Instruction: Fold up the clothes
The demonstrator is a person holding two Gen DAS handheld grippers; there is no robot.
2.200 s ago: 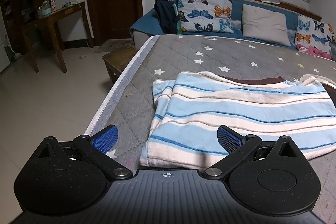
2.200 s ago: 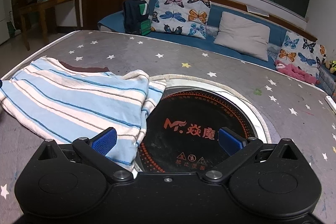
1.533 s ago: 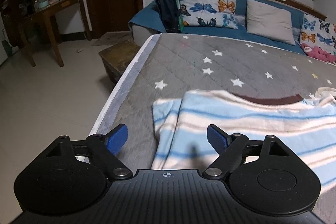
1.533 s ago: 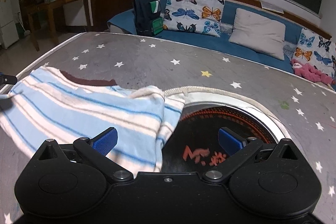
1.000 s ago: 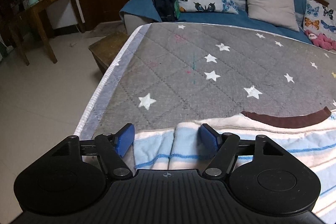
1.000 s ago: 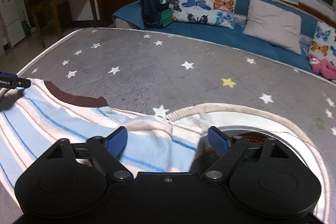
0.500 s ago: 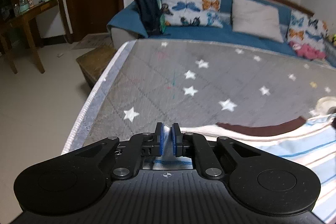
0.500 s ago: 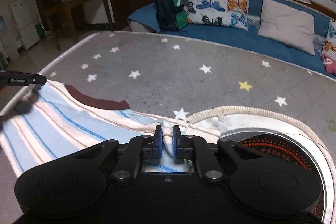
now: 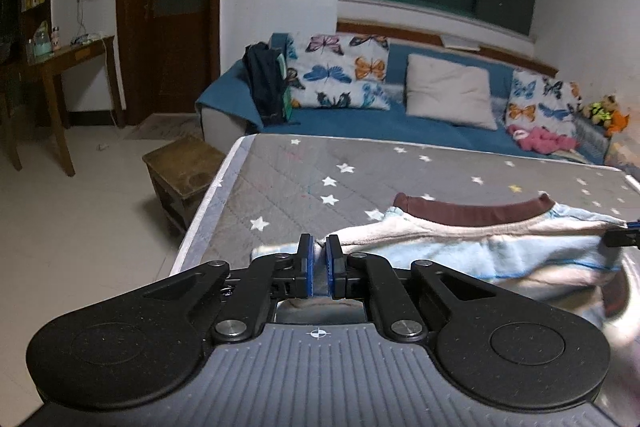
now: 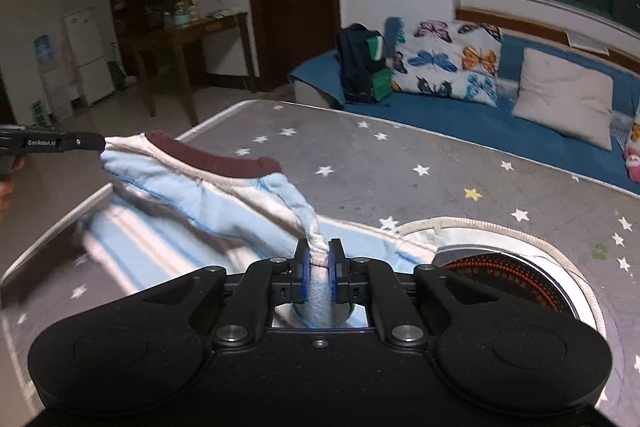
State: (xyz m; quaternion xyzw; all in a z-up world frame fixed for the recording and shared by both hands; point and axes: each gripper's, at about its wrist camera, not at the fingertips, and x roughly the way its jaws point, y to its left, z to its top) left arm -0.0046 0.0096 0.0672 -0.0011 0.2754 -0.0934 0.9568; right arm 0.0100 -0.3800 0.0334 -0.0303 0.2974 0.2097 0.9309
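Left tool (image 9: 318, 247) pinching edge of striped garment (image 9: 480, 251), frame center. Right tool (image 10: 318, 255) also clamped on garment (image 10: 224, 199), lower center. Fabric lifted, stretched btw 2 tools above grey star mattress (image 10: 400, 163); brown collar (image 10: 216, 157) on top edge.

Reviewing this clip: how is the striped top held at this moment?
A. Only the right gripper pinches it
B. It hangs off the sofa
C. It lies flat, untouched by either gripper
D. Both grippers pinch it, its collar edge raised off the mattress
D: the left gripper and right gripper each clamp a bunch of the striped top, whose collar edge hangs above the mattress.
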